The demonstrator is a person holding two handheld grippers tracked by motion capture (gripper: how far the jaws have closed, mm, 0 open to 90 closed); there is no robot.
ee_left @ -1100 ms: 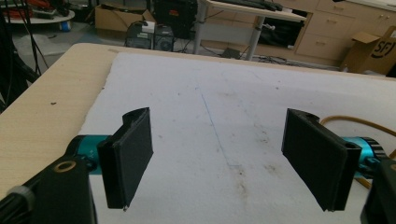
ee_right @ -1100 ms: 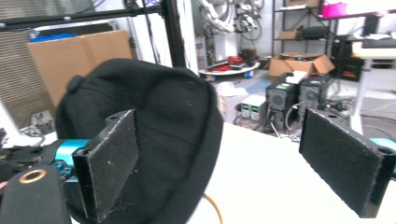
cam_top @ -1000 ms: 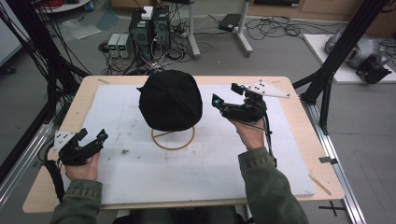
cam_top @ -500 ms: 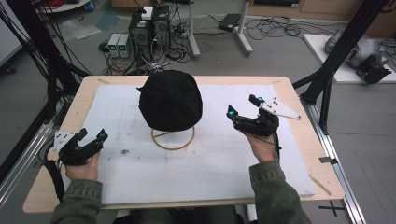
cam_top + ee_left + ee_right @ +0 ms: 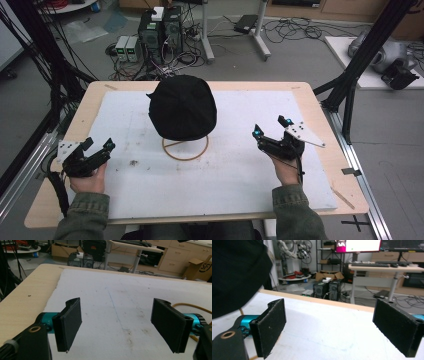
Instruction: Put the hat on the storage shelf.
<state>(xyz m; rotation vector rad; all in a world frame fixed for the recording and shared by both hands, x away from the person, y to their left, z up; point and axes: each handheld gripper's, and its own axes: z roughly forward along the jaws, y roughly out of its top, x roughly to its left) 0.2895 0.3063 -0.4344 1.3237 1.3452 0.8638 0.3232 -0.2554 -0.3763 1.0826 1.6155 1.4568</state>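
Observation:
A black cap sits on a wooden ring stand at the middle of the white mat. My left gripper rests at the mat's left edge, open and holding nothing; in the left gripper view its jaws stand wide apart over bare mat, with the ring stand at the far right. My right gripper is to the right of the cap, open and empty. In the right gripper view the cap looms at the upper left.
The wooden table carries the mat. Black frame posts stand at both sides. Computer boxes and cables lie on the floor behind the table.
My right gripper has drawn back from beside the cap, moving right and toward the near edge. The left gripper has stayed where it was.

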